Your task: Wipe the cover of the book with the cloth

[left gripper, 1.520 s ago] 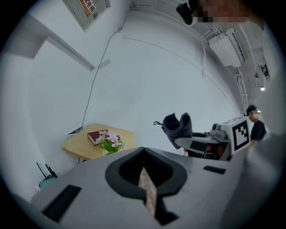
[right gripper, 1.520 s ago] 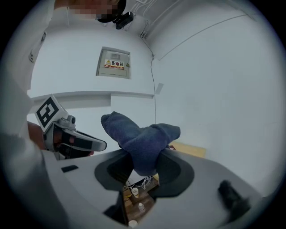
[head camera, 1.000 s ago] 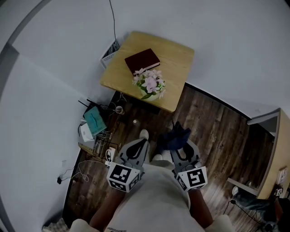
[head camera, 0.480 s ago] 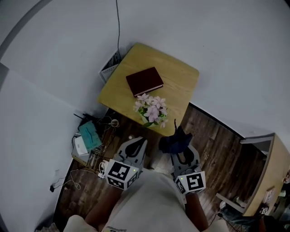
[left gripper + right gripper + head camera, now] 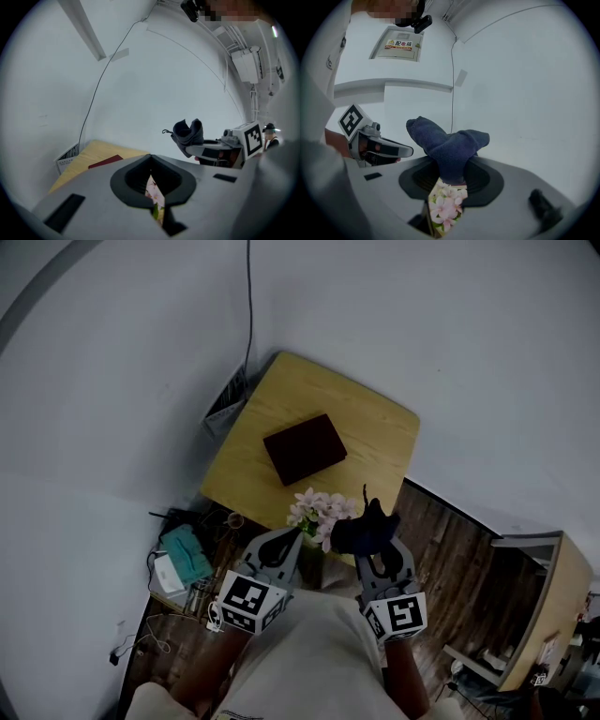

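A dark red book (image 5: 305, 448) lies shut on the small wooden table (image 5: 375, 427) against the white wall. A pot of pink flowers (image 5: 317, 510) stands at the table's near edge. My right gripper (image 5: 375, 538) is shut on a bunched dark blue cloth (image 5: 361, 532) that hangs just right of the flowers, short of the book. In the right gripper view the cloth (image 5: 447, 145) sticks up from the jaws, with flowers (image 5: 445, 206) below. My left gripper (image 5: 292, 534) is shut and holds nothing, near the flowers. From the left gripper view, the book (image 5: 105, 162) lies ahead to the left.
A white rack (image 5: 225, 399) leans by the table's left side and a cable (image 5: 249, 296) runs up the wall. Clutter with a teal box (image 5: 183, 554) lies on the wooden floor at left. A wooden cabinet (image 5: 553, 615) stands at far right.
The table and book have come closer and lower in the head view. Both grippers now reach the table's near edge by the flowers, the cloth still held.
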